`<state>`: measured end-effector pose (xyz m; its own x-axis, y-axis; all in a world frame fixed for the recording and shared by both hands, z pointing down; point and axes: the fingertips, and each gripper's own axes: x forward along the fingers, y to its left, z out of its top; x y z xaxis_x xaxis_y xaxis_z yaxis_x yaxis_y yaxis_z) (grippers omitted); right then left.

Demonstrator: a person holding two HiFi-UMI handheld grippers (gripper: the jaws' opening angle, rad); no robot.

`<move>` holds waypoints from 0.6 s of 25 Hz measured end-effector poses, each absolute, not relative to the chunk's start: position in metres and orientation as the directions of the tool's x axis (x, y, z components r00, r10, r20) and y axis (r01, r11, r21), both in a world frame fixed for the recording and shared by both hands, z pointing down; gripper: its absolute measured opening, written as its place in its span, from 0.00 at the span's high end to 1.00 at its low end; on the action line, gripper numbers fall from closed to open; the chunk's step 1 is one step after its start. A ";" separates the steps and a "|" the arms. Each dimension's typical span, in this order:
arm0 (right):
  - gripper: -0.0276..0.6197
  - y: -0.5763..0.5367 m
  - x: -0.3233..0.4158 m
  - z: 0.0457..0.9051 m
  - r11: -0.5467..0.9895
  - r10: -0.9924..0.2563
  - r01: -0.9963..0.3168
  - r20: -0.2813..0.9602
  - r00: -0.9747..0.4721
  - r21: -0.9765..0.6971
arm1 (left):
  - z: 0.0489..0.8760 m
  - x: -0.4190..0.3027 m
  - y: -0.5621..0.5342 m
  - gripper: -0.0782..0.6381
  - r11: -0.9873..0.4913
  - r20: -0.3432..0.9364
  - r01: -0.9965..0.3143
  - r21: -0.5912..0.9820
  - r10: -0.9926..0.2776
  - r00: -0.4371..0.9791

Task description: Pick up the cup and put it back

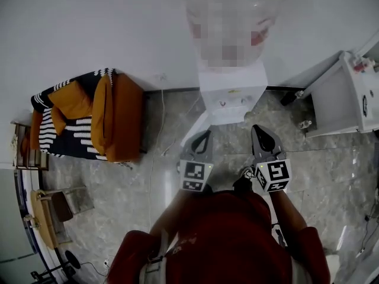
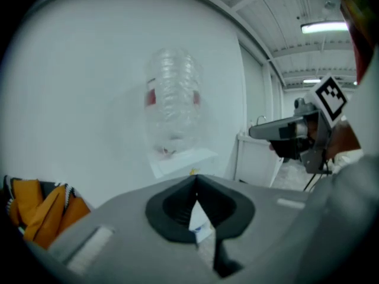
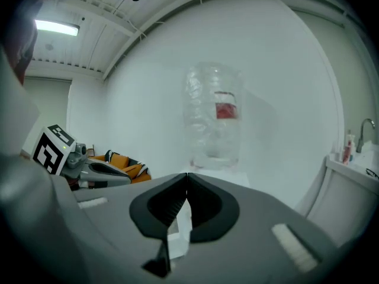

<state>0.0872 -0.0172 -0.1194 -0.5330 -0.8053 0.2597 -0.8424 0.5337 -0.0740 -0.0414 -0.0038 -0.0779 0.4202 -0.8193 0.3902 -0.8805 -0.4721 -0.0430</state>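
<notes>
No cup shows in any view. A white water dispenser (image 1: pixel 231 96) stands against the wall straight ahead, with a large clear bottle (image 2: pixel 173 108) on top of it; the bottle (image 3: pixel 214 114) also shows in the right gripper view. My left gripper (image 1: pixel 201 136) and right gripper (image 1: pixel 260 129) are held side by side in front of the dispenser, pointing at it, well short of it. Both are shut with nothing between the jaws; the tips meet in the left gripper view (image 2: pixel 196 179) and in the right gripper view (image 3: pixel 187 176).
An orange sofa (image 1: pixel 115 120) with a black-and-white striped throw sits against the wall at the left. A white cabinet (image 1: pixel 343 96) with a tap and bottles stands at the right. Low wooden furniture (image 1: pixel 47 215) lies at the far left. The floor is grey marble (image 1: pixel 160 176).
</notes>
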 end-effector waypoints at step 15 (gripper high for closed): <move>0.95 -0.020 0.090 -0.213 0.507 -0.859 -0.862 0.111 -0.501 0.032 | -0.202 -0.067 -0.014 0.89 -0.402 0.116 -0.902 -0.155 -0.914 0.388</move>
<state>0.0896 -0.0204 -0.2129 -0.5005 -0.8585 0.1114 -0.8616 0.5065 0.0322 -0.0670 -0.0139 -0.2021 0.3879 -0.9143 0.1164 -0.9022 -0.4025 -0.1551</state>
